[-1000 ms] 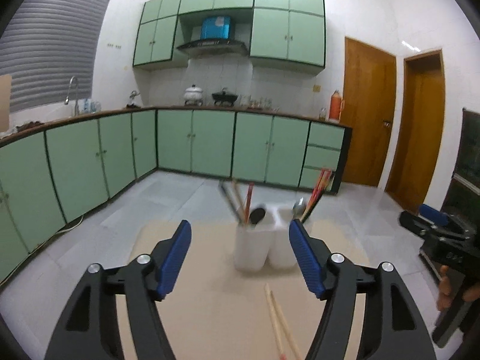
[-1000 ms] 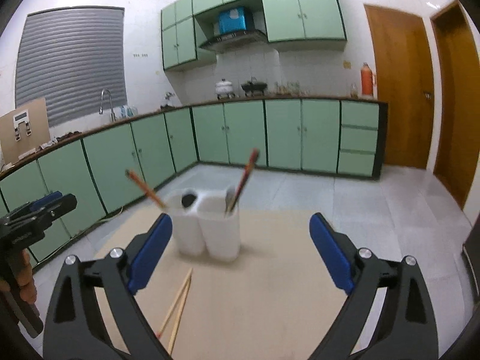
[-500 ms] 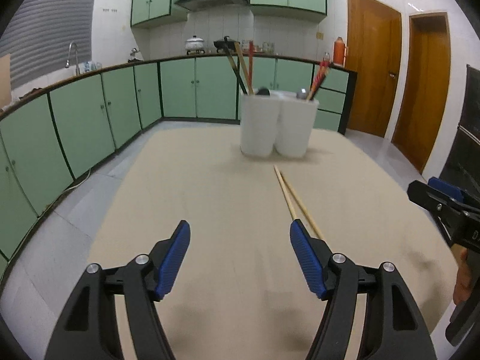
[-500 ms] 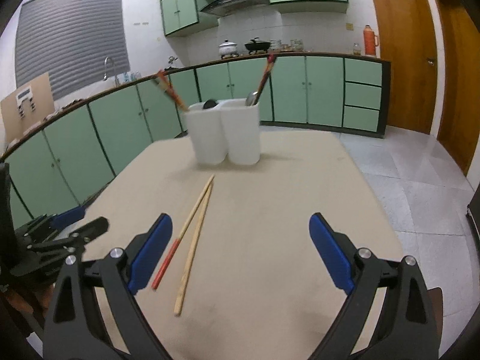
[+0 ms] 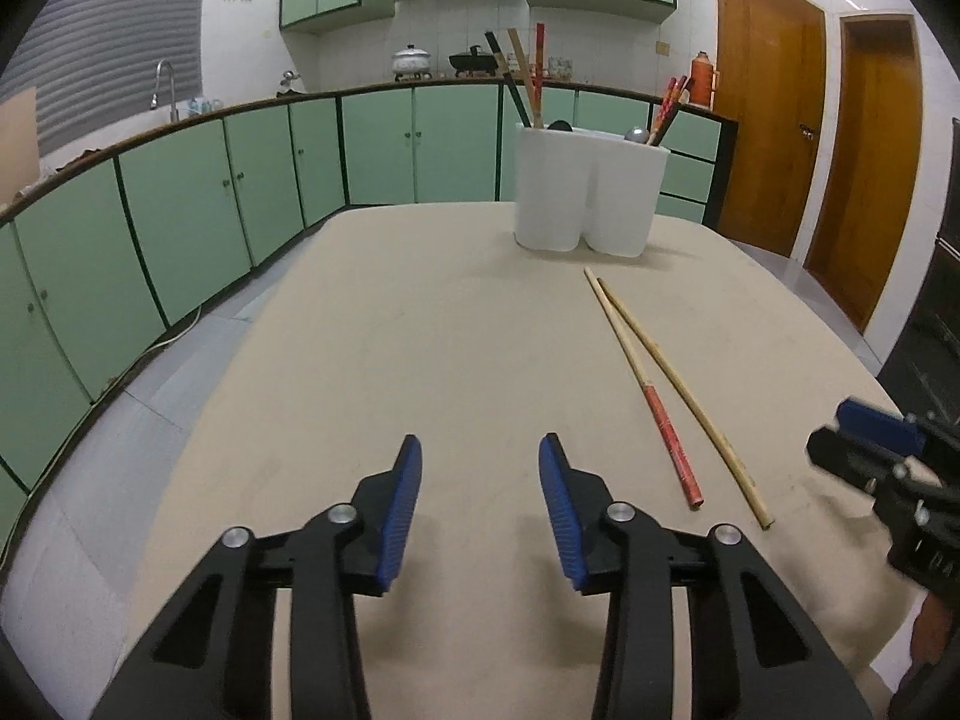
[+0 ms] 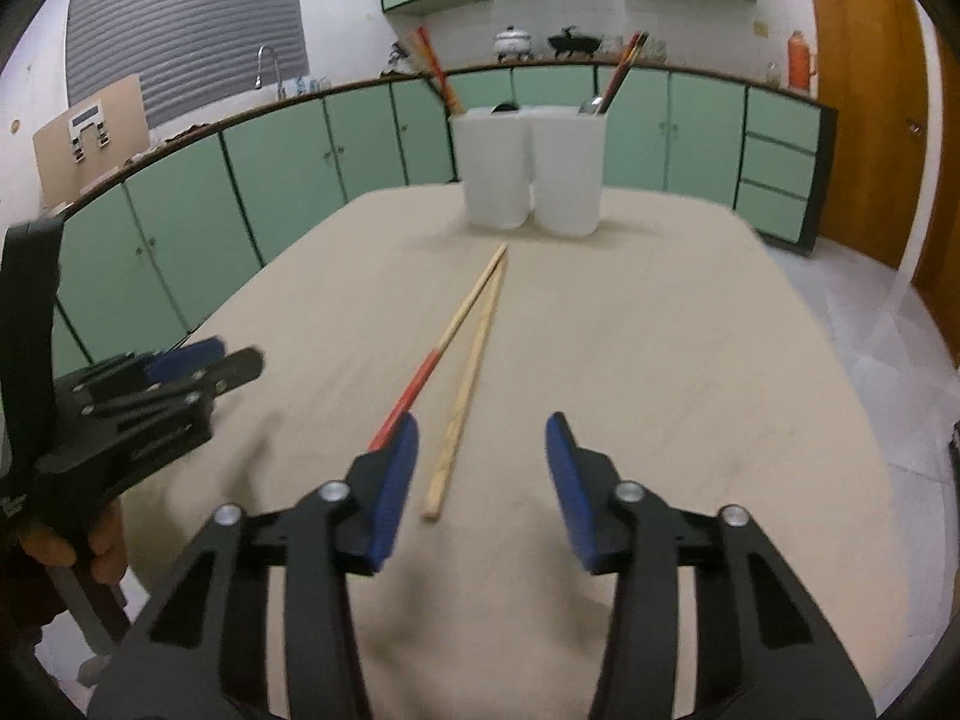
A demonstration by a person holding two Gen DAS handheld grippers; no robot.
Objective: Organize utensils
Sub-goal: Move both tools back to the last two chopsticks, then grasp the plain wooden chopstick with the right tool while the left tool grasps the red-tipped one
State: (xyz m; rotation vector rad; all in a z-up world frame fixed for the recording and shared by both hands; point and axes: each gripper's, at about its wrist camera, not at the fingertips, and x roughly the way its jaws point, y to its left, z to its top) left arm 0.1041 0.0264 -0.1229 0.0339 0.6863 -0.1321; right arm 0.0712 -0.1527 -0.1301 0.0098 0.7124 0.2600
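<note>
Two chopsticks lie side by side on the beige table, one with a red end and one plain. Behind them stands a white twin holder with chopsticks and spoons in it. My left gripper hovers low over bare table left of the pair, its jaws closing on nothing. My right gripper is over the pair's near ends, jaws closing. The plain chopstick ends between the fingers without touching the pads. The red-ended chopstick runs behind the left finger.
Green kitchen cabinets run along the far walls behind the table. Wooden doors stand at the right. A hand holds the left gripper at the table's left edge. The right gripper shows at the far right.
Both grippers have come down close to the table and tipped downward. Both sets of jaws have narrowed. The chopsticks and the holder have not moved.
</note>
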